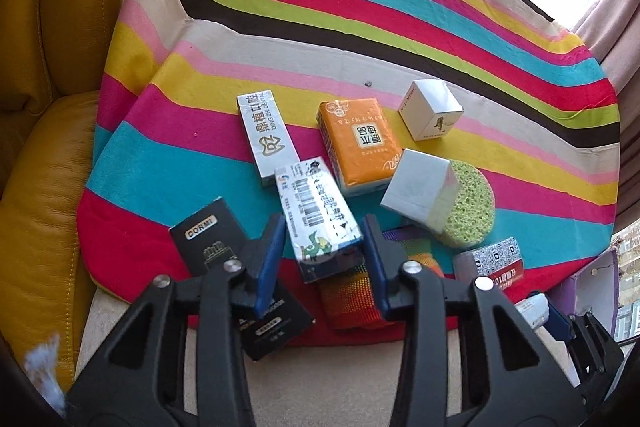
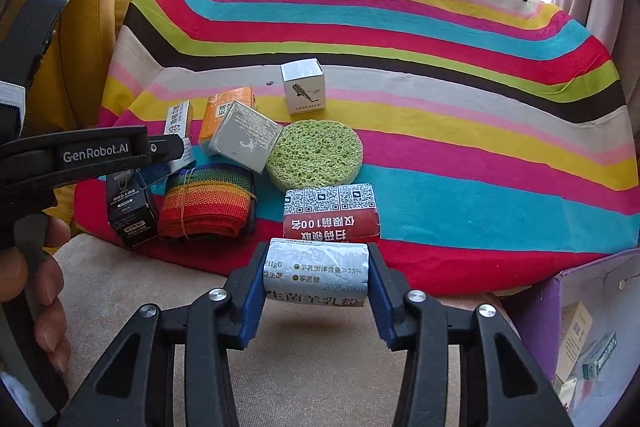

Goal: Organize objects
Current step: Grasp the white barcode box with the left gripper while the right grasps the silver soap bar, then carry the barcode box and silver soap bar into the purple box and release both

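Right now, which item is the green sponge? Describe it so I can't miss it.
On the striped cloth, look right of the box cluster. The green sponge lies flat, partly under a tilted grey box; it alone is round and porous.

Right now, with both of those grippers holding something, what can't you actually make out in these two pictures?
- Purple box contents: right wrist view, cut off by the frame edge.
- Black DORMI box: left wrist view, lower part hidden behind the left gripper.
- White packet in the right gripper: label wraps out of sight.
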The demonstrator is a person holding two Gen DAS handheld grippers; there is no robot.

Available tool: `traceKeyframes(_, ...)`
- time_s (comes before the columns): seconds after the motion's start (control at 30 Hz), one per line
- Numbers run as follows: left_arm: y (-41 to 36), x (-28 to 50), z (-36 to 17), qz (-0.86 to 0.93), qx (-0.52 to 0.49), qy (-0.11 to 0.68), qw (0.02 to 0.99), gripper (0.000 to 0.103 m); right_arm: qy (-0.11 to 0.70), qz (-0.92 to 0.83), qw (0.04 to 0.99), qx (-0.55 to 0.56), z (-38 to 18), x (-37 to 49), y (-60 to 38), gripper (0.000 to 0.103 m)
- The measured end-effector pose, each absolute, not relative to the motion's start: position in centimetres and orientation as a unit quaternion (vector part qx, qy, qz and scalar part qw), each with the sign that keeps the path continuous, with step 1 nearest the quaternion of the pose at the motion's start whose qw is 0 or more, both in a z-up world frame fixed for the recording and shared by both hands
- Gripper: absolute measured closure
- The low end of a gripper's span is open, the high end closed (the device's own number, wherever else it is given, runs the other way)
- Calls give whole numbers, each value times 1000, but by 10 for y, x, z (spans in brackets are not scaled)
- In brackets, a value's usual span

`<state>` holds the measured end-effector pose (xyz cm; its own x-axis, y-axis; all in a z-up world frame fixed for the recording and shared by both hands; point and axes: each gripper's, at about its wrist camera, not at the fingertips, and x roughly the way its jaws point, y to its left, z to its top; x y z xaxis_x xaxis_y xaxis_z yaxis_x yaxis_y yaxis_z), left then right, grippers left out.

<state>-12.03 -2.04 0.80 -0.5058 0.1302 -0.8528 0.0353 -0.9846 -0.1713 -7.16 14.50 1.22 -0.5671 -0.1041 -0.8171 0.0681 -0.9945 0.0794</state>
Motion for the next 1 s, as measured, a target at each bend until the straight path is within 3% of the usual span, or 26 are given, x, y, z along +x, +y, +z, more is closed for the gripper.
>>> traceKeyframes(0.47, -28, -70, 42, 896, -422, -132, 38, 66, -36, -896, 38, 441, 27, -46, 173, 57)
traceKeyframes(0.7, 28, -41, 72, 907, -382, -112, 136, 66, -46, -900, -7, 432, 37, -25, 212, 57)
traceKeyframes(1.0, 146, -16, 60, 850, -427, -70, 301, 66, -67, -887, -115, 441, 35, 13, 300, 57)
